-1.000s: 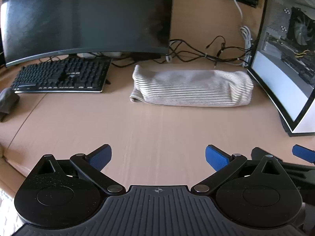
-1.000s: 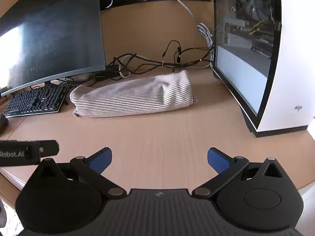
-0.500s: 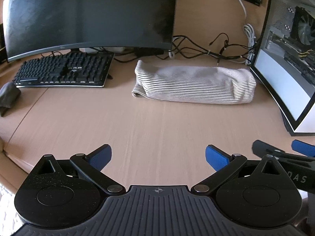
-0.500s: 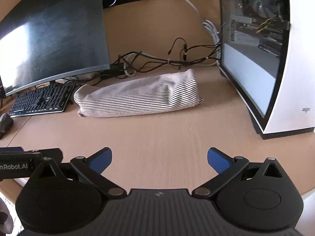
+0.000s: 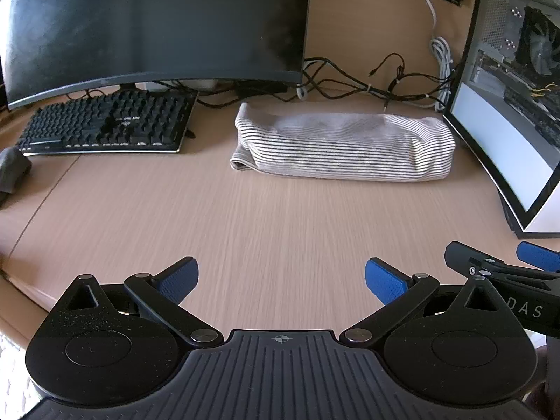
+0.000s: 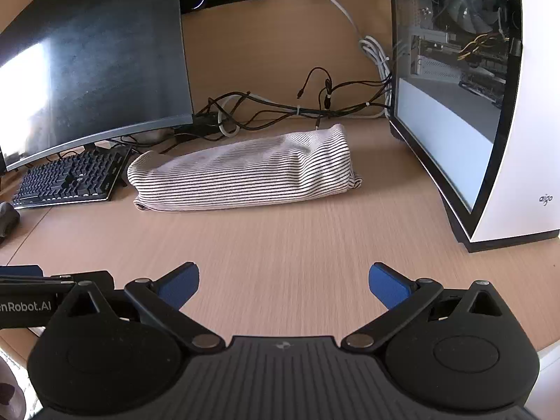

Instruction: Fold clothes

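We see a striped garment [image 5: 344, 147] folded into a long bundle, lying on the wooden desk [image 5: 280, 224] in the middle of both frames, between the black keyboard [image 5: 105, 126] on the left and the white glass-sided computer case [image 5: 518, 112] on the right. It touches neither tool. A tangle of cables [image 5: 367, 84] runs along the desk just behind it.

Our left gripper [image 5: 281, 278] sits at the bottom of its frame with its blue pads spread wide and nothing between them. Our right gripper [image 6: 283, 281] is likewise spread wide and empty, low in its own frame.

The left wrist view alone shows the curved monitor [image 5: 154, 24] nearly whole across the upper left, and the right tool's blue tip at the lower right edge. The right wrist view alone shows a bright reflection on the monitor at the left edge, the lettering on the case's white side at the right, and the left tool's printed side bar at the lower left. A dark object [image 5: 12, 175] lies at the far left edge; we cannot tell what it is.
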Demonstrator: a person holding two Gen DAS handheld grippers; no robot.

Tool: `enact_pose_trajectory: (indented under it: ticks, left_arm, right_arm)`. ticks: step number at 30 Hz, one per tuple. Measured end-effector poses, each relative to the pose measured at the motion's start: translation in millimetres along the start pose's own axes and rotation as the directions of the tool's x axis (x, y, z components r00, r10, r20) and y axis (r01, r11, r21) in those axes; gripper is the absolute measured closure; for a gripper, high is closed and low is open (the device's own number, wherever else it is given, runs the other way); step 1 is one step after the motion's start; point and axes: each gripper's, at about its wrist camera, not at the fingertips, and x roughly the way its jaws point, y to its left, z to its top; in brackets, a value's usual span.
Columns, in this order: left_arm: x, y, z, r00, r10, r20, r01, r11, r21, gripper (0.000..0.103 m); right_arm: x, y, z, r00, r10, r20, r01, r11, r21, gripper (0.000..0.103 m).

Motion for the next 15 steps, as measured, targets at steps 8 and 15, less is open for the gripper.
enact_pose_trajectory:
  ticks: [8,15]
  left_arm:
    - [2.9,-0.4,0.3,1.0,0.002,-0.009,-0.002,1.0,-0.003,0.0]
    - [5.0,-0.9,0.4,1.0,0.002,-0.015,-0.002,1.0,-0.003,0.0]
  right_arm:
    - [-4.4,0.0,-0.5,1.0,-0.001,-0.011,0.001,1.0,-0.002,0.0]
    - [-10.0,-2.4,-2.0,1.0,0.001,-0.019,-0.001,1.0,-0.002,0.0]
